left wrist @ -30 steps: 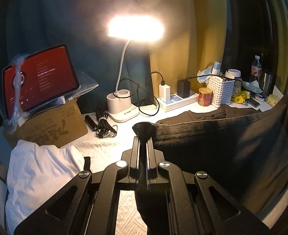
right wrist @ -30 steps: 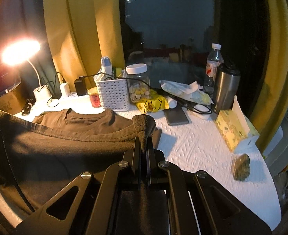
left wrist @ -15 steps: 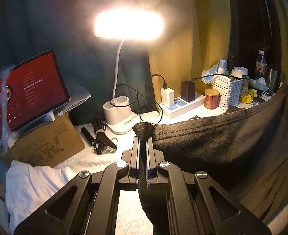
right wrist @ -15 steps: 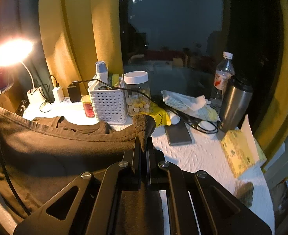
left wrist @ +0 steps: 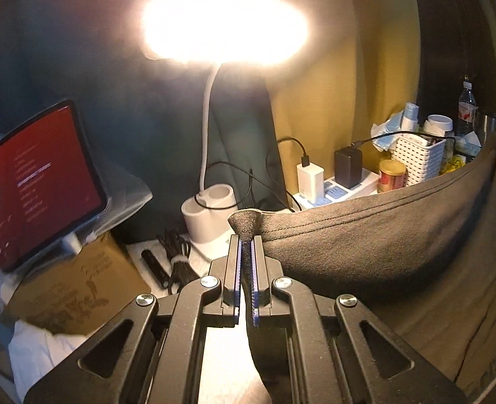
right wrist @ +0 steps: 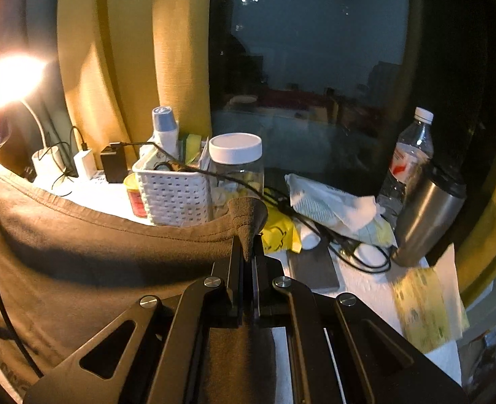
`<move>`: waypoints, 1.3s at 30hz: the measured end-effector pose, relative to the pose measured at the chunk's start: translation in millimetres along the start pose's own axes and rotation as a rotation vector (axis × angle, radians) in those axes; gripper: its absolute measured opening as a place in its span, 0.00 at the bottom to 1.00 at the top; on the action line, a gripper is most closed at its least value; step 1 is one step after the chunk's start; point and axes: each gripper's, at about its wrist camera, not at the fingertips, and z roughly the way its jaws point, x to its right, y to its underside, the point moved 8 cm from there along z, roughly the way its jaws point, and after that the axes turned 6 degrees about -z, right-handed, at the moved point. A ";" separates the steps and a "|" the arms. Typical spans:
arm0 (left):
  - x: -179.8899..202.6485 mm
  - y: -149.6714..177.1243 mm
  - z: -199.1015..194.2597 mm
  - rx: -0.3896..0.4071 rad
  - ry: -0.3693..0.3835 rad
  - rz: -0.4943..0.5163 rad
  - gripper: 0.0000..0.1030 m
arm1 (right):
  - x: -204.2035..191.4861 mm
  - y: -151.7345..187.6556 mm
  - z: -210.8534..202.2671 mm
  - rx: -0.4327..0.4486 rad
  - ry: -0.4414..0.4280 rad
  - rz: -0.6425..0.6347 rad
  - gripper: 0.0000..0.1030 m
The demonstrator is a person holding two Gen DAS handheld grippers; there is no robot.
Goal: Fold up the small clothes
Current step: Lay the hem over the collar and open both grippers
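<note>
The left gripper point(left wrist: 246, 252) sits low centre of its view, jaws pressed together on a pinched corner of the dark brown shirt point(left wrist: 382, 235); a small tuft of cloth sticks out above the fingertips. From there the hemmed edge of the shirt runs to the right and upward across the frame, sagging a bit in the middle, and the rest of the cloth hangs down in the lower right.

The right gripper point(right wrist: 247, 252) is also low centre in its own view, clamped on the other corner of the shirt, w/ a cone of fabric poking up between the fingers. Here the shirt spreads to the left side of the frame and hangs like a curtain.

Behind the left gripper stands a white desk lamp point(left wrist: 211, 208), very bright at top centre, and a tablet point(left wrist: 42, 181) w/ red screen at left, leaning over a cardboard box point(left wrist: 76, 289).

Behind the right gripper, just over the shirt edge, is a white basket point(right wrist: 174, 195), next to it a clear jar point(right wrist: 236, 165) w/ white lid. Further right: a water bottle point(right wrist: 409, 158) & a steel tumbler point(right wrist: 430, 208).
</note>
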 end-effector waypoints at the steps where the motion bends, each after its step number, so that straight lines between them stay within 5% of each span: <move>1: 0.7 -1.7 4.4 -0.001 0.001 0.001 0.03 | 0.9 -1.8 4.7 0.001 0.004 0.000 0.04; 12: 0.3 -10.7 65.1 -0.048 0.013 0.025 0.03 | 4.1 10.8 76.0 -0.078 0.059 -0.019 0.04; 19: -10.3 10.9 96.3 -0.139 -0.006 0.011 0.03 | -2.8 36.9 117.4 -0.180 0.030 -0.002 0.05; 20: -11.1 14.4 98.7 -0.149 -0.008 0.010 0.03 | -2.8 39.3 119.1 -0.188 0.009 0.012 0.07; 24: -12.3 25.1 107.1 -0.179 -0.018 0.011 0.03 | 13.9 44.4 114.5 -0.185 0.001 0.069 0.43; 33: -11.1 38.6 114.2 -0.215 -0.022 0.018 0.03 | 53.1 72.2 121.1 -0.233 0.003 0.239 0.43; 39: -12.0 40.7 112.3 -0.218 -0.025 0.018 0.03 | 71.0 66.0 104.5 -0.166 0.035 0.295 0.43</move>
